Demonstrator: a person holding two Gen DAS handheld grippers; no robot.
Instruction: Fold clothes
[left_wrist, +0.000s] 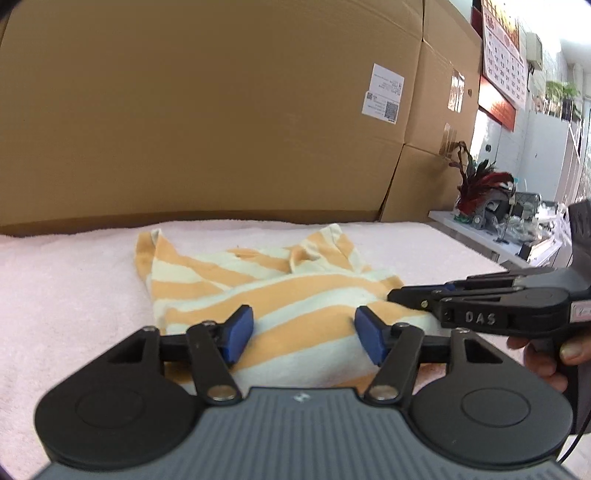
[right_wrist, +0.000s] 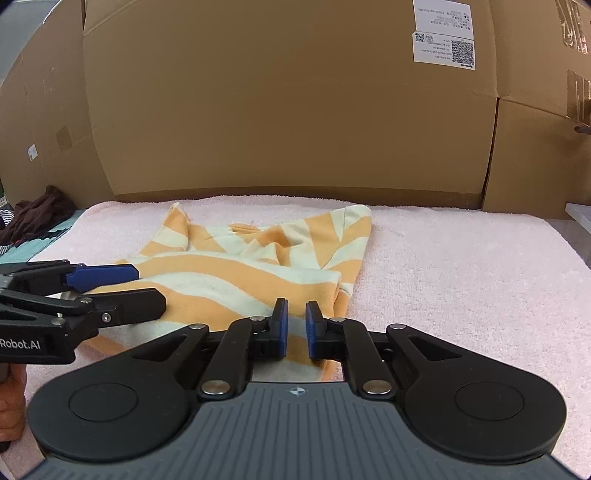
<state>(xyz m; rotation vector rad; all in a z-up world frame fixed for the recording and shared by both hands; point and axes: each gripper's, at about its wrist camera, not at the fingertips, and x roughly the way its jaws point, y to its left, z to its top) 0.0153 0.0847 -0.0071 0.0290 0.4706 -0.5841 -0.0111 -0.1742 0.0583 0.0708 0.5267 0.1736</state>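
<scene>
Striped shirt (right_wrist: 258, 273): on pink towel (right_wrist: 461, 266), long axis running away. Left gripper (left_wrist: 303, 334) wide over near hem; right gripper (right_wrist: 296, 328) narrow, near-right corner, possibly pinching nothing.

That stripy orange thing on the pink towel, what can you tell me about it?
The orange-and-cream striped soft knit garment lies partly folded and rumpled on the fluffy pink towel, its two upper corners pointing toward the cardboard boxes. The left tongs stand wide open above its near edge; the right tongs, narrowly parted, are at its near right corner. Contact isn't clear.
</scene>
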